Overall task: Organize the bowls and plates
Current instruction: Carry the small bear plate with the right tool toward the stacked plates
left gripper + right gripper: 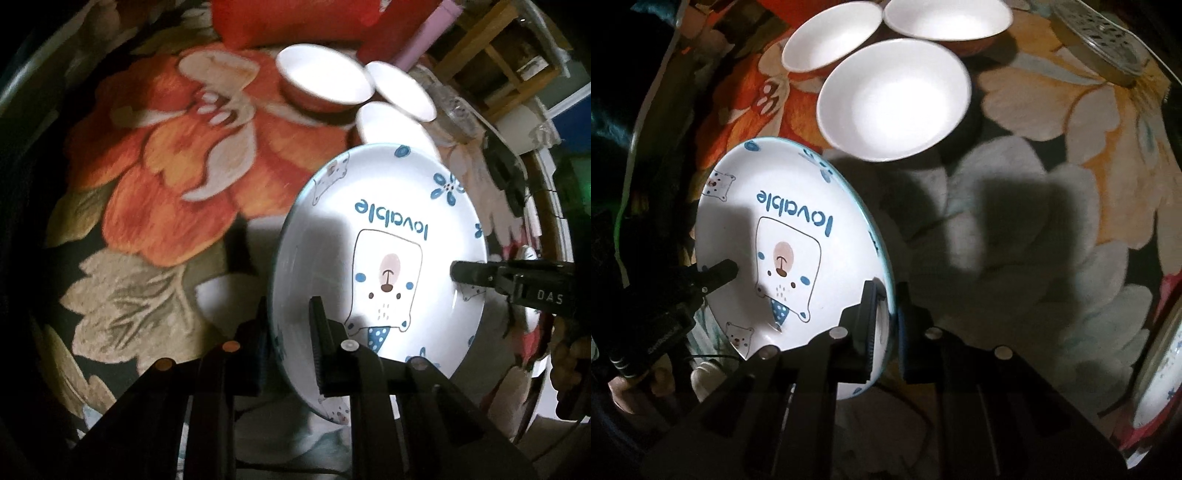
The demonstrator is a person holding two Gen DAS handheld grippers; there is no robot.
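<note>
A white plate [332,240] with a blue bear drawing and the word "lovable" hangs tilted above the flowered cloth, gripped from both sides. My left gripper [290,350] is shut on its left rim, one finger on each face. My right gripper [888,325] is shut on the opposite rim of the same plate [738,221]. Each wrist view shows the other gripper's fingertip on the plate: the right gripper [465,273] and the left gripper [727,269]. Three white bowls with orange outsides stand close together beyond the plate: [894,99], [831,35], [947,18].
The flowered tablecloth [166,177] covers the whole table. Another patterned plate [1160,373] lies at the right edge. A glass dish [1097,37] sits at the far right. Red cushions [295,18] and a wooden shelf [498,48] stand behind. A hand [628,395] holds the left gripper.
</note>
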